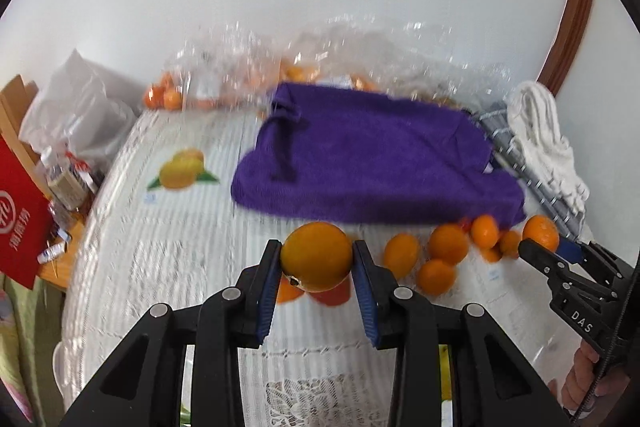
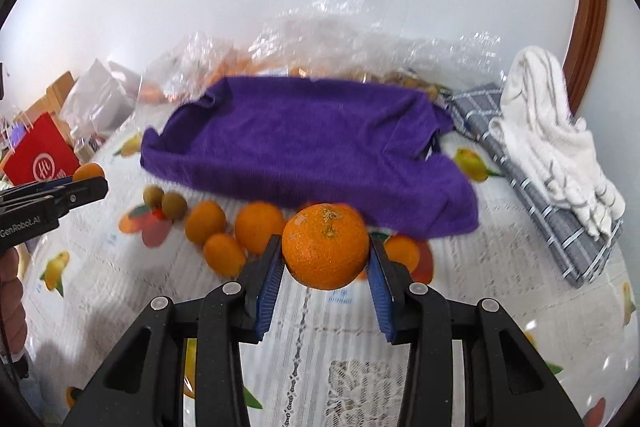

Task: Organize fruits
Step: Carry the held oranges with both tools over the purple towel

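My left gripper [image 1: 316, 259] is shut on a smooth orange [image 1: 316, 255], held above the white fruit-print tablecloth [image 1: 160, 267]. My right gripper [image 2: 326, 259] is shut on a pebbly orange [image 2: 326, 247] with its stem end up. Several loose oranges [image 1: 440, 251] lie in front of a purple towel [image 1: 372, 163]; they also show in the right wrist view [image 2: 236, 231], with two kiwis [image 2: 166, 202] to their left. The right gripper shows at the right edge of the left wrist view [image 1: 552, 251]. The left gripper shows at the left edge of the right wrist view [image 2: 80, 187].
A clear plastic bag with more oranges [image 1: 248, 75] lies behind the towel by the wall. A grey checked cloth [image 2: 540, 195] and a white towel [image 2: 552, 139] lie at the right. A red box [image 1: 20, 219] and clutter stand at the left.
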`<state>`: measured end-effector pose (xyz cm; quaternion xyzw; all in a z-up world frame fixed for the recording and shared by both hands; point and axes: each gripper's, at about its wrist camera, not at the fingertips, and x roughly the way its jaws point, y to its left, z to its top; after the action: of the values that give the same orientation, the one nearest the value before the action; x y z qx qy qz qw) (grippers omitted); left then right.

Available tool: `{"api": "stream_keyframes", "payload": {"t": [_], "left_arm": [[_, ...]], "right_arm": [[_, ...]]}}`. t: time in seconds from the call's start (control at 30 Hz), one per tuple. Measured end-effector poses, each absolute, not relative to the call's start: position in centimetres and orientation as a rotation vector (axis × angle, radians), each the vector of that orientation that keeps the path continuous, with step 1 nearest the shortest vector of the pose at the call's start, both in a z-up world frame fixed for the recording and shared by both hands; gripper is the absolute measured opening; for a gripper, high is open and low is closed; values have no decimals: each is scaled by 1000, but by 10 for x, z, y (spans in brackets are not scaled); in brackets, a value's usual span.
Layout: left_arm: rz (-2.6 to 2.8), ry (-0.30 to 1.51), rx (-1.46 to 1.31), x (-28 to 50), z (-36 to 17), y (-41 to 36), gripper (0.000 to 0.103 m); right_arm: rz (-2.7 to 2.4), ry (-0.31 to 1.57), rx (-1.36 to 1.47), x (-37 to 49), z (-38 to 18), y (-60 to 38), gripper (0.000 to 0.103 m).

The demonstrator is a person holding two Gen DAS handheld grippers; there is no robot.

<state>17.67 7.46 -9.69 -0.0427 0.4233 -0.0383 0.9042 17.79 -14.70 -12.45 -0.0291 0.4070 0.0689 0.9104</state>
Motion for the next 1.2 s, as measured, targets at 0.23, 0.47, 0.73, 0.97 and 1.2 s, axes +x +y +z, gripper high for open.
{"api": "stream_keyframes", "payload": {"t": [0.23,0.47,0.73,0.97,1.2], "left_arm": [[-96,826,-96,197,-58,62,33],[-99,797,-100,219,-35,56,33],[-81,799,-101,253,-32,62,33],[-76,823,-115,286,-43,69,33],[-64,845,-91,313,-64,68,33]], "right_arm": [[119,774,-49,197,-81,-160,41],[126,728,-45,226,-52,-163,41],[134,733,-18,266,-57,-161,41],[127,762,-14,302,-75,-159,41],[127,783,-25,331,-94,-154,41]]}}
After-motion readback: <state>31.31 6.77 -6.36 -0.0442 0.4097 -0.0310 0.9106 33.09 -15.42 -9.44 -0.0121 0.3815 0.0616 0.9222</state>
